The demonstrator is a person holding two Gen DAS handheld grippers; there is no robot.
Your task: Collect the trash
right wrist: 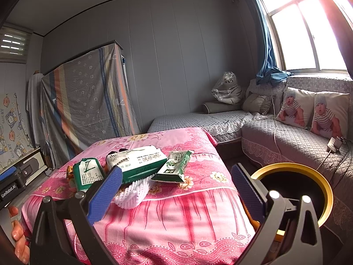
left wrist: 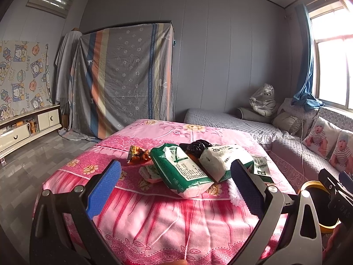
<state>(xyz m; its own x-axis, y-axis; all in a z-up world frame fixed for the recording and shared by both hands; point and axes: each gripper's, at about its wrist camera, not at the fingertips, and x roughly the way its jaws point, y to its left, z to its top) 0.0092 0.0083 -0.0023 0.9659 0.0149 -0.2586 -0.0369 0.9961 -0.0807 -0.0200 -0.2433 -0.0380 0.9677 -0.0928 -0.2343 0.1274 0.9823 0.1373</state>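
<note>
Trash is heaped on the pink cloth (left wrist: 154,216): green packet (left wrist: 183,170), white packet (right wrist: 135,162), foam net (right wrist: 132,191) partly hidden, a dark, perhaps plastic, bag (left wrist: 197,146) half covered. Both the left gripper (left wrist: 176,190) and right gripper (right wrist: 176,190) are held apart, empty.

A striped sheet (left wrist: 125,79) drapes over tall furniture against the grey back wall; a cartoon-print cloth (left wrist: 22,77) hangs on the left wall above a low white cabinet (left wrist: 26,128); a grey quilted sofa (right wrist: 286,141) sits under the window (right wrist: 304,35), carrying two baby-photo cushions (right wrist: 313,110) and a plastic-wrapped tiger toy (right wrist: 227,88); a blue curtain (right wrist: 267,50) hangs beside the window.
</note>
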